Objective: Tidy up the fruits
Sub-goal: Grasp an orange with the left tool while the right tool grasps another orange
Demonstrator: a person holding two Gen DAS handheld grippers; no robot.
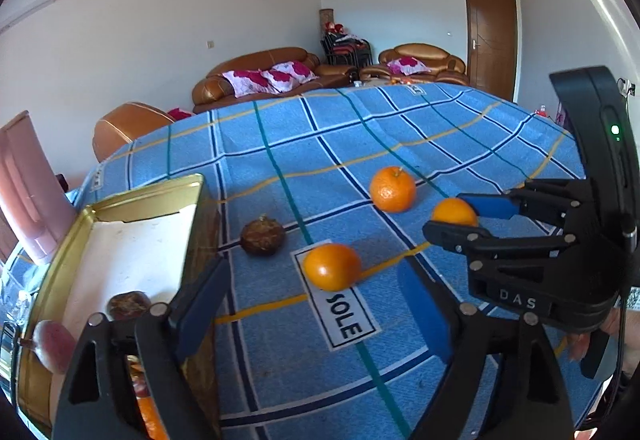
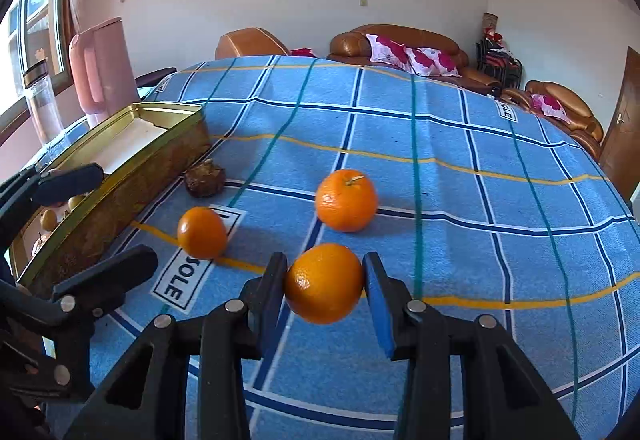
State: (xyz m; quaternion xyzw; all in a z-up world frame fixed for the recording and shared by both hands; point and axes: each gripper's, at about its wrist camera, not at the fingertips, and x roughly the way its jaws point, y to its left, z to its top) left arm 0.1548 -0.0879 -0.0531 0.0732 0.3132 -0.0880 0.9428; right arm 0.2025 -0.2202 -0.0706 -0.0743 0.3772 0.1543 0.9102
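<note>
My right gripper [image 2: 324, 290] is shut on an orange [image 2: 324, 282], its blue pads pressing both sides just above the blue checked cloth. The left wrist view shows that gripper [image 1: 456, 218] at the right with the same orange [image 1: 454, 211]. My left gripper [image 1: 316, 304] stands open beside the gold tin [image 1: 148, 196], and a second orange [image 1: 332, 266] lies on the cloth just ahead of its fingers. A third orange with a stem [image 1: 392, 189] sits further back. A dark brown fruit [image 1: 263, 236] rests against the tin's wall. Several fruits lie inside the tin.
A pink jug [image 2: 104, 64] and a clear jar [image 2: 40, 100] stand behind the tin [image 2: 120, 192] at the table's left edge. A white "SOLE" label [image 1: 348, 320] is sewn on the cloth. Brown sofas stand beyond the far edge. A hand [image 1: 588, 340] holds the right gripper.
</note>
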